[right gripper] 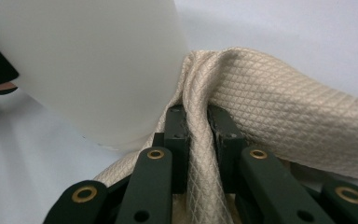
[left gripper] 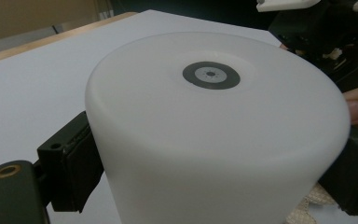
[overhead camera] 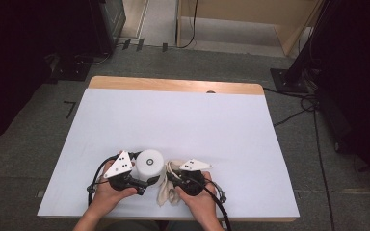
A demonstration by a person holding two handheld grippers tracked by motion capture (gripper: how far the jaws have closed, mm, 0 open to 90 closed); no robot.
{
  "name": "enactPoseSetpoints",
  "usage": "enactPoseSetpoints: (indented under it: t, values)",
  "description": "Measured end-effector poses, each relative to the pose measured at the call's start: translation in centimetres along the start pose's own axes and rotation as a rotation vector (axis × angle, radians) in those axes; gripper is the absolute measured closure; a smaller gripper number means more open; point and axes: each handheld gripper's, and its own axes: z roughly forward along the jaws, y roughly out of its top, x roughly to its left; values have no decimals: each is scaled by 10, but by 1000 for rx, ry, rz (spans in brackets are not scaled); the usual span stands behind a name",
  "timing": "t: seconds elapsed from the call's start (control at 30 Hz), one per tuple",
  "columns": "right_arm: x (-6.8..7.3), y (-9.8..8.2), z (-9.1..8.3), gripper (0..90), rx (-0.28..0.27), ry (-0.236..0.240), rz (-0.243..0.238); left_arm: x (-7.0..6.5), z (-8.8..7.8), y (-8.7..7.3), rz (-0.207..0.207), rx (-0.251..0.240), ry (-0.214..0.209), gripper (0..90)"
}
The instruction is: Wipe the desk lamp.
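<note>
Holding the white cylinder [overhead camera: 150, 164] steady with my left gripper [overhead camera: 136, 182] while my right gripper [overhead camera: 174, 181] works the beige cloth [overhead camera: 166, 191] against its side. In the left gripper view the jaws stand wide apart with one black pad [left gripper: 77, 161] flat on each flank of the cylinder [left gripper: 214, 135], so the grip is a clamp across its full width; I judge this is to stop it sliding or tipping on the smooth white table cover [overhead camera: 183, 120] when the cloth pushes on it. The cylinder sits upright near the front edge of the table, between my two hands, its flat top with the small dark ring [left gripper: 211, 75] facing up. In the right gripper view the jaws are nearly closed, pinching a fold of the quilted cloth [right gripper: 270, 102] between the pads, and the bunched fabric rises from them and presses on the cylinder wall [right gripper: 88, 70]. Gripping a fold, not an edge, gives me a firm wad to rub with. The rest of the cloth trails down onto the table beside the cylinder's base. Likely step in hand: wiping the side wall. Risk: the cloth slipping out of the narrow pinch, or dragging the cylinder round in the left clamp.
</note>
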Motion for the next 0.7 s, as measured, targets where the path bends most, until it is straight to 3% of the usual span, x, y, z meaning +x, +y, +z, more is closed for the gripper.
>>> enactPoseSetpoints:
  t: [0.23,0.37,0.5,0.7]
  values:
    - [2,3,-3,803,-6,2,-7,0,0,0,-3,-1,-2,82]
    - [10,24,-28,805,-145,48,-19,0,0,0,-4,0,-3,81]
    - [22,36,-45,804,-216,41,-80,0,0,0,-6,1,-1,81]
    - [19,34,-44,801,-211,32,-82,-1,0,2,6,14,4,81]
